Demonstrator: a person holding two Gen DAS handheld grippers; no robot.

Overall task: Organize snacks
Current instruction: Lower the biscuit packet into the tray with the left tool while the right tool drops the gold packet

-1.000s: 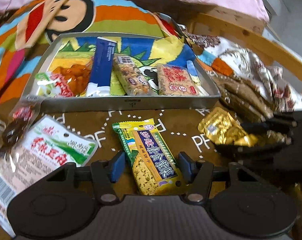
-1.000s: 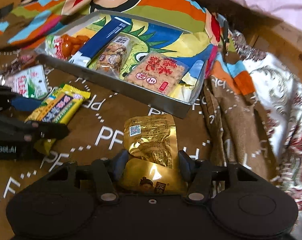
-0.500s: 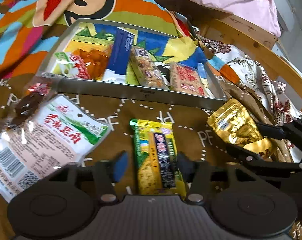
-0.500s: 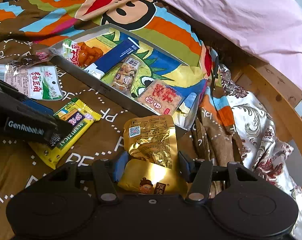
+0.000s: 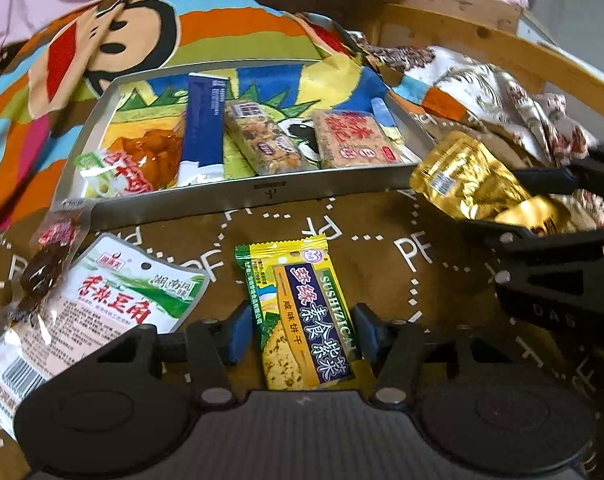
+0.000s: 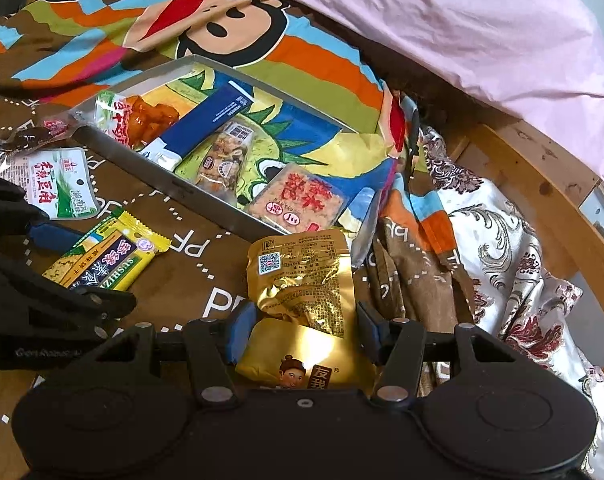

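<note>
A bed under a brown lettered cover (image 5: 382,216) carries a grey tray (image 5: 261,194) already holding four snacks. Just in front of it, the right gripper (image 6: 297,326) clamps its fingers on a gold pouch (image 6: 302,276) — lifted near the tray's corner. The left gripper (image 5: 297,326) has just been closing its fingers around a yellow biscuit pack (image 5: 302,304); contact is not clear.

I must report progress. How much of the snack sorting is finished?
Four snacks already lie in the tray. The right gripper holds the gold pouch. The left gripper has just been closing around the yellow pack. The white pack and dark pack remain outside.
</note>
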